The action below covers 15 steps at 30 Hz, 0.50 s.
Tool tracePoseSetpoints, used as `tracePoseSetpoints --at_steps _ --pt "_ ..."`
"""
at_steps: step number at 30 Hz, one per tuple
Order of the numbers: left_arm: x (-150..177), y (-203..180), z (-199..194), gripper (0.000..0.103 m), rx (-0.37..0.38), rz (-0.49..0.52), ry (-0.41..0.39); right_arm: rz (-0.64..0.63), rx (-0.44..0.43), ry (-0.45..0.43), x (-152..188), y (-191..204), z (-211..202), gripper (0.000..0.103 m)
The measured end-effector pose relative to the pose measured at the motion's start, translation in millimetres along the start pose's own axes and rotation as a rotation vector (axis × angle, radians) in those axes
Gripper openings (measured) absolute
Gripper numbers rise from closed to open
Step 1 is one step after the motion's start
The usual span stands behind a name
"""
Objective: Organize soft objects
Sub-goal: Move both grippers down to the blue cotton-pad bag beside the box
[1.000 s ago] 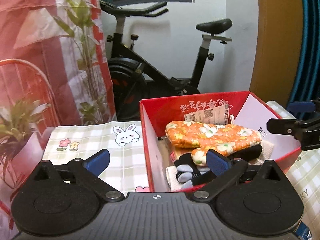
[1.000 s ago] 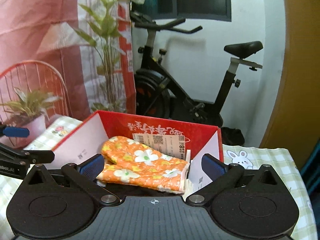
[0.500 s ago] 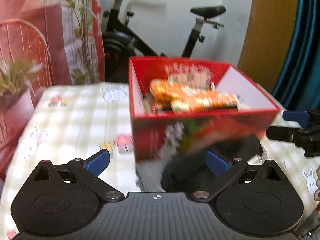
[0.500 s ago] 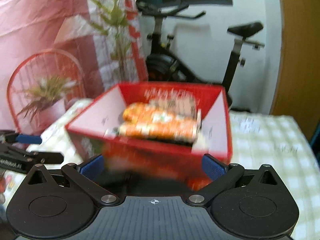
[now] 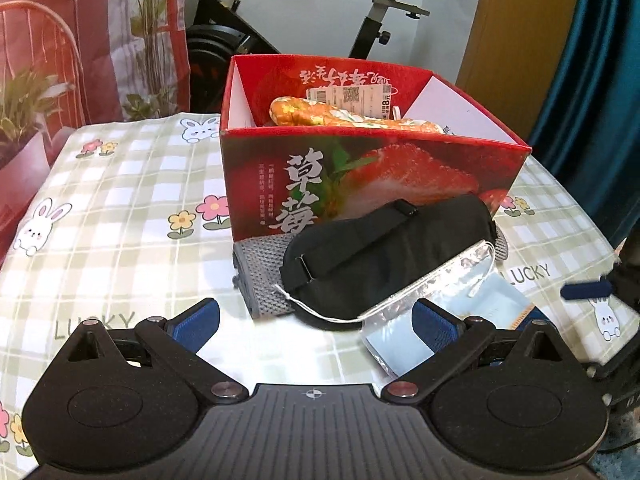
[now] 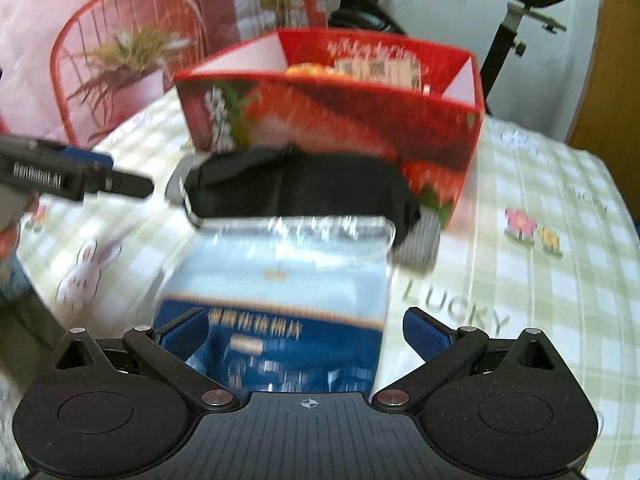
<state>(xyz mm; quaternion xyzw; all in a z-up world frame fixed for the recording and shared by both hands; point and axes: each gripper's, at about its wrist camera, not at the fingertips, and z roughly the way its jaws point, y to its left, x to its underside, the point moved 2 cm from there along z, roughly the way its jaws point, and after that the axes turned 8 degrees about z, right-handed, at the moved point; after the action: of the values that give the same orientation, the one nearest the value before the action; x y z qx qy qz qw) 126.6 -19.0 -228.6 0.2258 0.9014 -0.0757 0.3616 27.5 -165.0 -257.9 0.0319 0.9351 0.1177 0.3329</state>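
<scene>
Right now the left claw [image 5: 314,322] hovers low over the table [image 5: 120,216], its blue pads spread wide with nothing between them. Just ahead of it a black eye mask [image 5: 384,256] lies on top of a grey knitted cloth [image 5: 260,268], both pressed against the near wall of the red strawberry box [image 5: 372,184]. A clear plastic packet [image 5: 436,300] holding something pale blue rests over the mask's near right edge, with a thin white cord trailing from it. Inside the box an orange flowered oven mitt [image 5: 320,116] lies against the far wall, under a white label.

From the right wrist view, which is blurred, the right claw [image 6: 306,330] is also wide apart, and the near blue end of the packet [image 6: 280,300] sits between its pads; whether they touch it I cannot tell. Beyond the packet the eye mask [image 6: 300,188] and the box [image 6: 340,120] show. An exercise bike [image 5: 384,12] stands past the far edge of the table
</scene>
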Motion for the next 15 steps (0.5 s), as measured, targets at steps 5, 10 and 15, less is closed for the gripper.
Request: tracePoseSetpoints --at_steps 5,10,15 --pt "3 1 2 0.103 0.018 -0.024 0.005 0.034 -0.029 0.079 16 -2 11 0.103" --pt "8 8 4 0.101 0.051 -0.068 0.01 0.053 -0.052 0.084 15 12 26 0.102" --pt "12 17 5 0.096 0.065 -0.116 0.015 0.055 -0.051 0.103 0 35 43 0.102"
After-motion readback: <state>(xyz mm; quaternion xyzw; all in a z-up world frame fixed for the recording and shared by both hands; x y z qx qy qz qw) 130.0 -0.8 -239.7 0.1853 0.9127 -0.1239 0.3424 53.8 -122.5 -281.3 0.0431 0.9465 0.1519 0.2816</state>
